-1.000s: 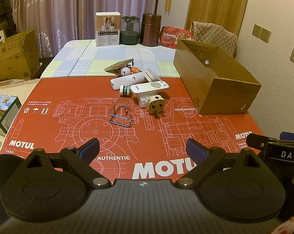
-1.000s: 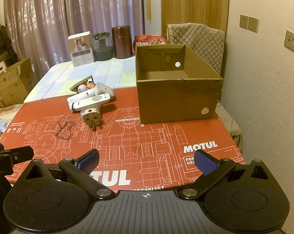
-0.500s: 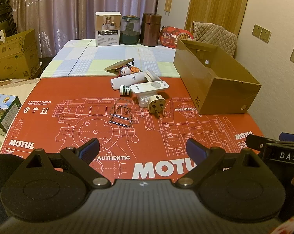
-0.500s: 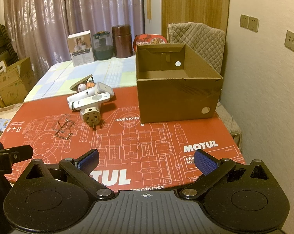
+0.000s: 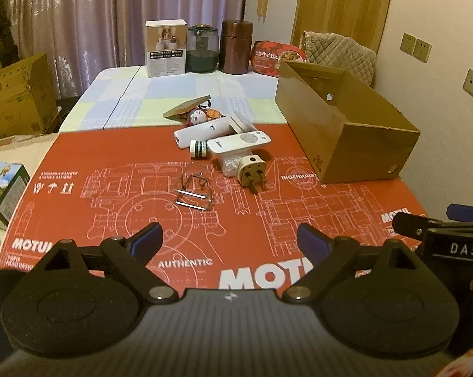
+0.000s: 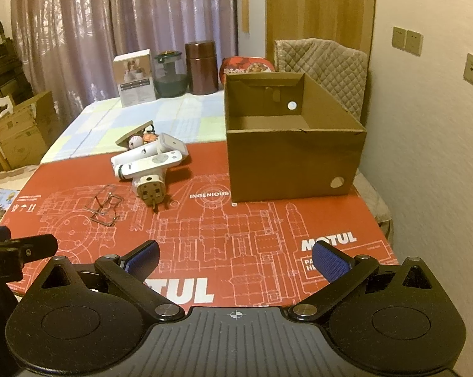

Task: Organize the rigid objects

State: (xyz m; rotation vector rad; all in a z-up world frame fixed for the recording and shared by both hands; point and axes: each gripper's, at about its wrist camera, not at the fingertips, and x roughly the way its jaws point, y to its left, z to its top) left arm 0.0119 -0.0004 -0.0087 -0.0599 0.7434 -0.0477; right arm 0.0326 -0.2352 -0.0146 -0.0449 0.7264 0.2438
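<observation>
"MOTUL", "AUTHENTIC", "INGENIOUS" printed in white on red cardboard sheet with white engine drawing, beside open brown cardboard box. Smaller white line on same sheet far from box, only "LITRES" readable. "DAS" in white letters seen on black bar of right gripper, nearer than box. Chinese characters noted on red round food tub behind box, unreadable.

Left gripper: jaws closed slightly within the last half second, nothing between the blue pads | Left wrist view: red printed mat sat marginally lower in frame than before | No objects displaced
</observation>
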